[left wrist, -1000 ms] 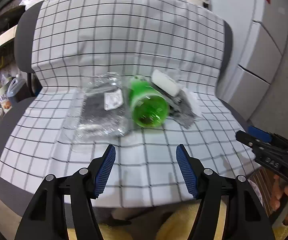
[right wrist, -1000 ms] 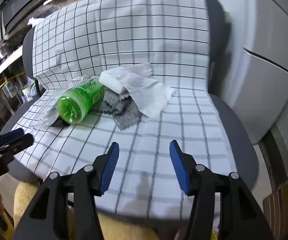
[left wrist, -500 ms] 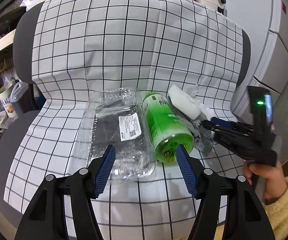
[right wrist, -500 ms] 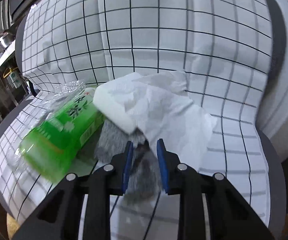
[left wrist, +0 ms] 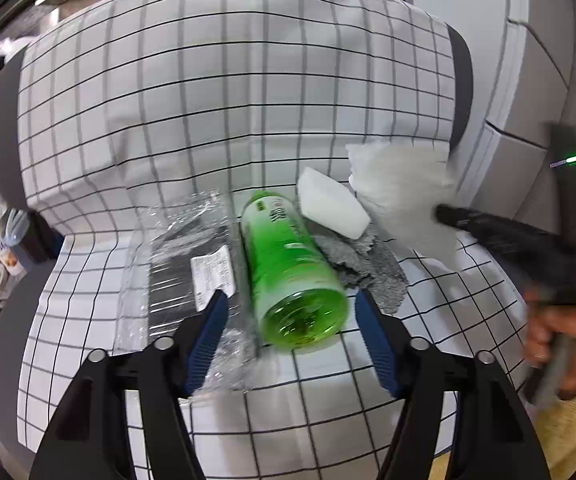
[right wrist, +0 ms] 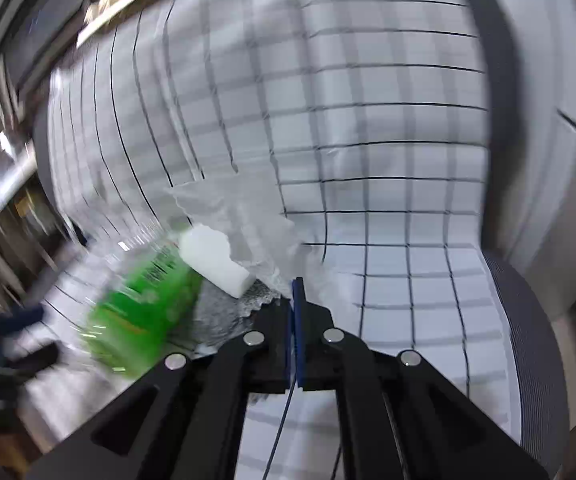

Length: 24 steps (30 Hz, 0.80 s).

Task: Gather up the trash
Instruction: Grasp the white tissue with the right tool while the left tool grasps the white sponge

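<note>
One of five trash pieces in hand | right hand-held gripper point(right wrist: 293, 292) pressed together, pinching white tissue point(left wrist: 400, 196) lifted off chair seat point(left wrist: 368, 392) | left hand-held gripper point(left wrist: 288, 336) spread, jaws opening around green bottle point(left wrist: 292, 272), not gripping | plastic wrapper point(left wrist: 184, 264), white block point(left wrist: 332, 208), grey cloth point(left wrist: 368, 268) uncollected on seat.

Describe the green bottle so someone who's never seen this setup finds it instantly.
Find the chair draped in a checked cloth. On its seat lies a small pile of trash; the green bottle is in the middle, on its side, between crinkled clear plastic wrap and a white sponge block. It is the only bright green item.
</note>
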Each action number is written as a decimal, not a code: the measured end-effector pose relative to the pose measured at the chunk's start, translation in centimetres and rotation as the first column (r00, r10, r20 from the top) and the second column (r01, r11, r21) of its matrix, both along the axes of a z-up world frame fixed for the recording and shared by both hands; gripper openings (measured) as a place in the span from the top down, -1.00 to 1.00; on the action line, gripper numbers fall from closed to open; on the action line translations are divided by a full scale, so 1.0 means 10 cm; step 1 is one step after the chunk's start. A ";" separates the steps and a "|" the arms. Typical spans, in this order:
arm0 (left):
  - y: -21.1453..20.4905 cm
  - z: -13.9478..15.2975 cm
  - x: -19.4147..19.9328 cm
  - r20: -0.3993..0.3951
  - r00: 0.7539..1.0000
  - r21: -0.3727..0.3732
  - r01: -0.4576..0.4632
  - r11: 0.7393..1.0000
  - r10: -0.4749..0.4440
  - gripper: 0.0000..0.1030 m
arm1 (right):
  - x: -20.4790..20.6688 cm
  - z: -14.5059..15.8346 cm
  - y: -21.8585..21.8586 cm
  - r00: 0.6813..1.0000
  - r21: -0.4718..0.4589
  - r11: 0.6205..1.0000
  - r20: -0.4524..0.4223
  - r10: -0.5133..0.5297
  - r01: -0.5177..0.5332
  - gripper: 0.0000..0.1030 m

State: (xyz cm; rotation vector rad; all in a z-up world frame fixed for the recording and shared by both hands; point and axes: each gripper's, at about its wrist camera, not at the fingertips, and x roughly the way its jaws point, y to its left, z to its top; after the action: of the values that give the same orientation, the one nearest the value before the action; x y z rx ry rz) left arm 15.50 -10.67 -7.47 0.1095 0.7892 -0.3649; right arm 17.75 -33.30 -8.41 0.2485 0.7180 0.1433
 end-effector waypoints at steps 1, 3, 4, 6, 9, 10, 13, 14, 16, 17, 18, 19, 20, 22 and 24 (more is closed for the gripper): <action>-0.04 0.01 0.01 0.004 1.000 0.003 0.010 1.000 -0.010 -0.44 | -0.11 0.05 -0.11 1.000 0.060 0.998 -0.004 -0.006 0.006 0.96; -0.18 0.04 0.08 0.013 0.999 0.013 0.036 0.999 -0.037 -0.47 | -0.29 0.12 -0.25 0.999 0.112 0.993 -0.012 -0.036 0.037 0.96; -0.22 0.05 0.10 0.014 0.999 0.016 0.045 0.999 -0.045 -0.47 | -0.40 0.17 -0.31 0.999 0.125 0.991 0.001 -0.046 0.046 0.96; -0.36 0.06 0.23 0.011 0.997 0.020 0.071 0.997 -0.072 -0.47 | -0.56 0.25 -0.38 0.998 0.132 0.990 0.018 -0.061 0.058 0.96; -0.55 0.03 0.44 -0.014 0.996 0.043 0.088 0.995 -0.087 -0.42 | -0.75 0.31 -0.44 0.995 0.117 0.990 0.050 -0.084 0.077 0.96; -0.59 0.01 0.50 -0.020 0.996 0.053 0.088 0.995 -0.087 -0.36 | -0.78 0.33 -0.45 0.993 0.101 0.991 0.062 -0.097 0.090 0.97; -0.77 -0.11 0.73 -0.062 0.995 0.115 0.084 0.990 -0.078 -0.27 | -0.83 0.33 -0.54 0.988 0.097 0.988 0.082 -0.131 0.123 0.96; -0.84 -0.16 0.80 -0.078 0.994 0.153 0.085 0.985 -0.074 -0.32 | -0.83 0.32 -0.55 0.987 0.097 0.987 0.084 -0.139 0.131 0.96; -0.99 -0.25 0.90 -0.089 0.993 0.230 0.092 0.969 -0.073 -0.51 | -0.83 0.30 -0.62 0.985 0.109 0.984 0.082 -0.153 0.144 0.96; -1.04 -0.27 0.92 -0.088 0.993 0.251 0.096 0.963 -0.076 -0.54 | -0.83 0.28 -0.66 0.984 0.113 0.982 0.078 -0.157 0.148 0.96; -1.09 -0.29 0.94 -0.090 0.993 0.269 0.104 0.957 -0.082 -0.60 | -0.82 0.27 -0.69 0.984 0.115 0.982 0.075 -0.159 0.150 0.96; -1.14 -0.31 0.96 -0.096 0.991 0.284 0.117 0.952 -0.093 -0.69 | -0.81 0.25 -0.71 0.985 0.117 0.981 0.069 -0.161 0.152 0.96; -1.19 -0.32 0.99 -0.098 0.990 0.296 0.124 0.947 -0.099 -0.70 | -0.80 0.23 -0.72 0.985 0.120 0.981 0.064 -0.163 0.154 0.96; -1.25 -0.37 1.06 -0.111 0.989 0.311 0.128 0.942 -0.098 -0.70 | -0.80 0.20 -0.74 0.984 0.125 0.980 0.058 -0.166 0.157 0.96; -1.29 -0.40 1.13 -0.120 0.989 0.315 0.123 0.941 -0.089 -0.70 | -0.79 0.17 -0.76 0.985 0.129 0.979 0.052 -0.167 0.159 0.96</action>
State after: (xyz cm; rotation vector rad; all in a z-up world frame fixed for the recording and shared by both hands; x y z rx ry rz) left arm 26.83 -23.53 -11.48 0.4446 0.9446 -0.3434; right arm 9.88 -40.93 -6.66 0.4194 0.6244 0.0397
